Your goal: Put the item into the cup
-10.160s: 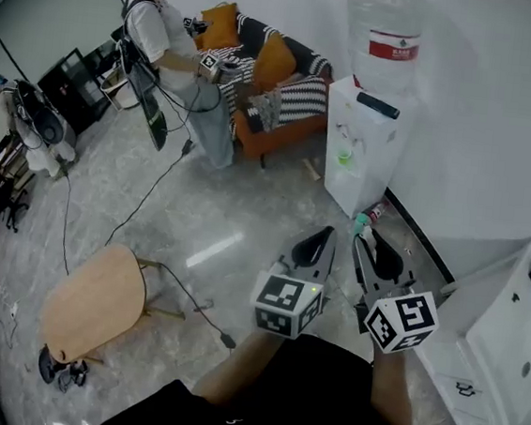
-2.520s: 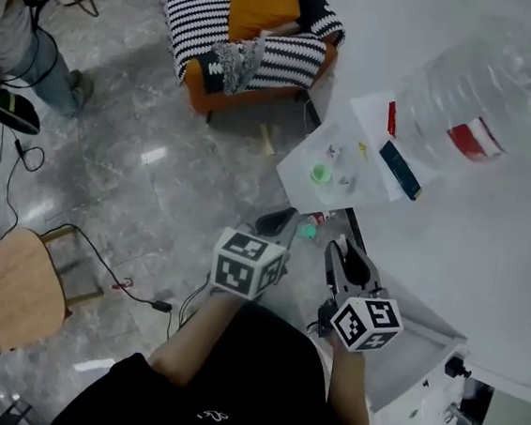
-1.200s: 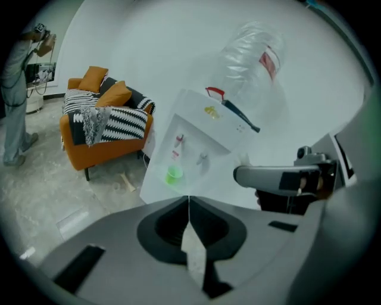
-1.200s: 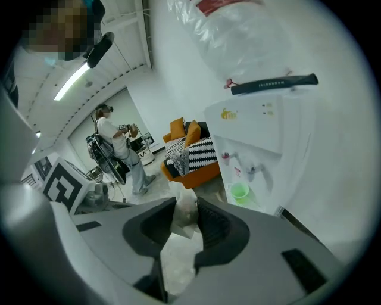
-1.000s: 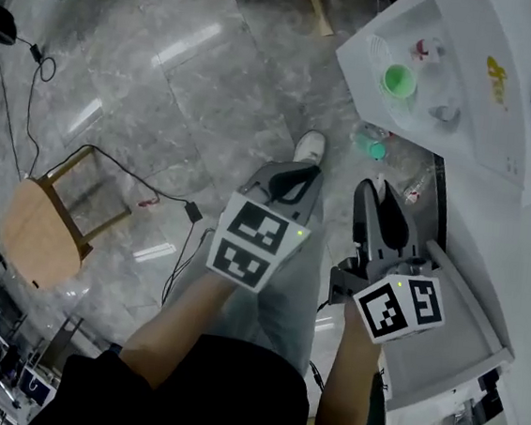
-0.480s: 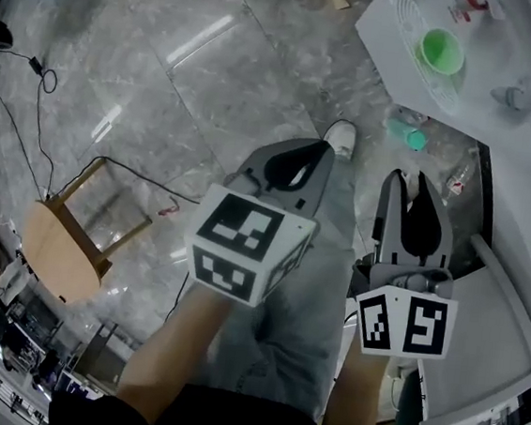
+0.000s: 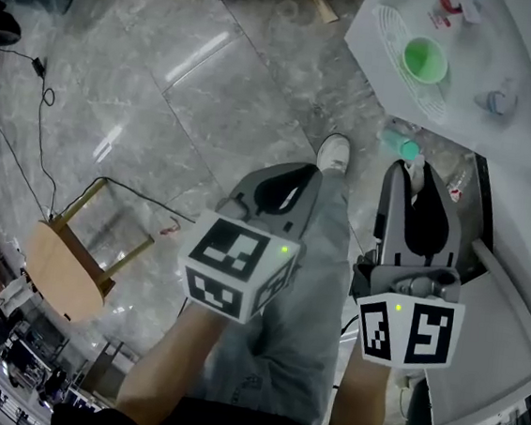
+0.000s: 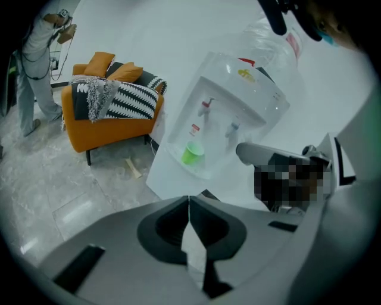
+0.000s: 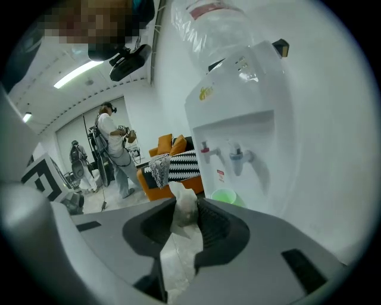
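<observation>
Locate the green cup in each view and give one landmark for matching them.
Head view: green cup at upper right.
Left gripper view: at centre.
Right gripper view: just below centre, partly behind the right hand-held gripper.
Shared landmark: the white water dispenser, with the cup in its bay.

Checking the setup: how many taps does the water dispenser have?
2: a red tap at left and a pale tap at right in the right gripper view, with the green cup below them. None seems hidden.
</observation>
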Available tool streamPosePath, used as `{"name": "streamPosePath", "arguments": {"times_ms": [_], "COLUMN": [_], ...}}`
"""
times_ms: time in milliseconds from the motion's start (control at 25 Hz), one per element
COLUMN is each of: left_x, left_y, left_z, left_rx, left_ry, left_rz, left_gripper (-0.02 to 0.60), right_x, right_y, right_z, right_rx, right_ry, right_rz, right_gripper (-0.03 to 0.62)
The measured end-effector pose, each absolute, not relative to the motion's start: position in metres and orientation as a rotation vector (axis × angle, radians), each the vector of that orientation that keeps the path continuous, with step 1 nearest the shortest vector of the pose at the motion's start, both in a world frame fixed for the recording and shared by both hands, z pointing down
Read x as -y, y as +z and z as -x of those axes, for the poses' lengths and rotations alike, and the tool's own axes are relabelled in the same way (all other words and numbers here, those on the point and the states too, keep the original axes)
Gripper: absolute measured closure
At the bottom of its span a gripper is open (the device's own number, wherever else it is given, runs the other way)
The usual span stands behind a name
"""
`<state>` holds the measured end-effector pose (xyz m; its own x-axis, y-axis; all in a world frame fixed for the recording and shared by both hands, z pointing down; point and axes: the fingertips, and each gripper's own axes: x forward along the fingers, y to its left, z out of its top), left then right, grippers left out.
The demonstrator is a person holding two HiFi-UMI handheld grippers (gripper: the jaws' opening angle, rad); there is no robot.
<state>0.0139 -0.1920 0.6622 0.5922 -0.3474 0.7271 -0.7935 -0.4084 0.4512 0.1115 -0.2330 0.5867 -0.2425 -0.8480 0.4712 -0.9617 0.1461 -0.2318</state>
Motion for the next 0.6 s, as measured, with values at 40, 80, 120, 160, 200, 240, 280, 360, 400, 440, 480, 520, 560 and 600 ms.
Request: {"name": "streamPosePath", "arguments": {"times_ms": [40,80,120,160,200,240,280,360,400,440,480,520,560,600], "left_x": [0.194,0.195,0.197,0.198,0.198,0.197,0.197,0.197,0.198,0.199,0.201,0.203,0.204,0.206], "left_y": [0.664,0.666,0.668,0.670,0.671,0.672,0.673,0.674,0.674,0.674,0.673,0.673,0.674,0.675], "left_z": [-0.014,-0.015,-0.016,-0.016,-0.018,-0.019,-0.021,-0.022,-0.022,-0.021,-0.020,-0.020,-0.018,-0.015], "left_rx": [0.908,0.909,0.911,0.911,0.910,0.907,0.905,0.897,0.892,0.886,0.880,0.876,0.876,0.883], "left_ry": [0.686,0.687,0.689,0.691,0.693,0.693,0.695,0.704,0.711,0.718,0.727,0.735,0.744,0.751], "left_rz": [-2.002,-2.003,-2.005,-2.005,-2.004,-2.002,-2.000,-1.998,-1.999,-2.001,-2.006,-2.013,-2.017,-2.015], "left_gripper": [0.568,0.568,0.568,0.568,0.568,0.568,0.568,0.568,0.568,0.568,0.568,0.568,0.568,0.568], "right_x": [0.235,0.237,0.239,0.241,0.244,0.246,0.249,0.258,0.263,0.269,0.274,0.279,0.284,0.287], "right_y": [0.586,0.586,0.586,0.585,0.585,0.585,0.588,0.596,0.600,0.604,0.606,0.608,0.611,0.613], "right_z": [-0.111,-0.111,-0.111,-0.112,-0.113,-0.114,-0.114,-0.111,-0.108,-0.105,-0.102,-0.101,-0.101,-0.102], "right_rx": [2.195,2.191,2.180,2.166,2.154,2.145,2.138,2.129,2.131,2.137,2.144,2.148,2.149,2.146], "right_ry": [0.708,0.684,0.649,0.606,0.563,0.527,0.498,0.436,0.396,0.353,0.312,0.282,0.264,0.257], "right_rz": [-1.777,-1.783,-1.792,-1.802,-1.808,-1.809,-1.805,-1.780,-1.758,-1.733,-1.710,-1.694,-1.688,-1.690], "right_gripper": [0.487,0.487,0.487,0.487,0.487,0.487,0.487,0.487,0.487,0.487,0.487,0.487,0.487,0.487]}}
